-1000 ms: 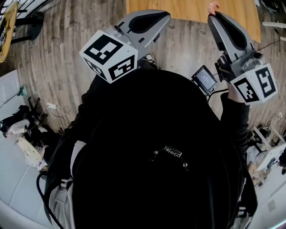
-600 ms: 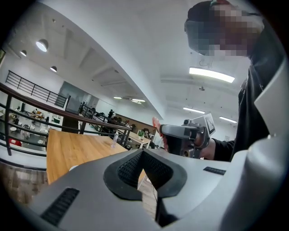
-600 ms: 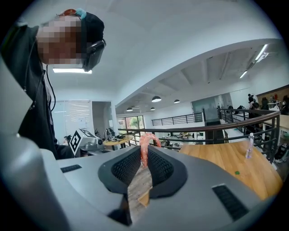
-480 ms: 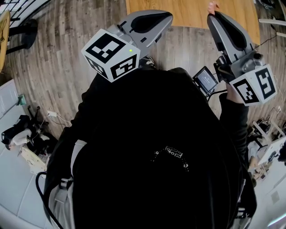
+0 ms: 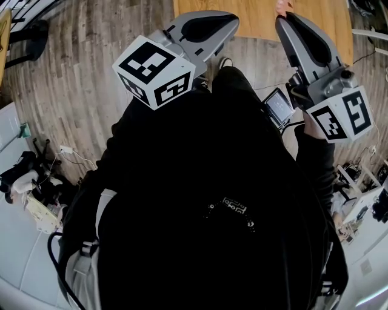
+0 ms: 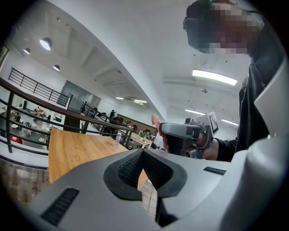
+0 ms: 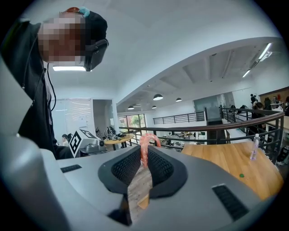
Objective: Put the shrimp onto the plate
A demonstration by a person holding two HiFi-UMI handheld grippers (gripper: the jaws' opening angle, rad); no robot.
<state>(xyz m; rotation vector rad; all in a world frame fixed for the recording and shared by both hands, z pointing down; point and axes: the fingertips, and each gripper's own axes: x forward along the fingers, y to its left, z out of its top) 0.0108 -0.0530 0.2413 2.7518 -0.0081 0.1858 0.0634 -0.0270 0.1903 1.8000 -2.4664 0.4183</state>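
Observation:
A pink curved shrimp stands upright between the pads of my right gripper, which is shut on it. In the head view the shrimp pokes out past the tip of my right gripper at the near edge of the wooden table. My left gripper is held level beside it, to the left. Its pads meet at the tip with nothing between them. The left gripper view shows the right gripper from the side. No plate shows in any view.
The person's black clothing fills the middle of the head view, and a shoe shows on the plank floor. A clear bottle stands on the wooden table, by a railing. Cables and clutter lie at the left.
Both grippers have shifted slightly up the head view toward the table. A leg and shoe have come into sight between them. The grip on the shrimp is unchanged.

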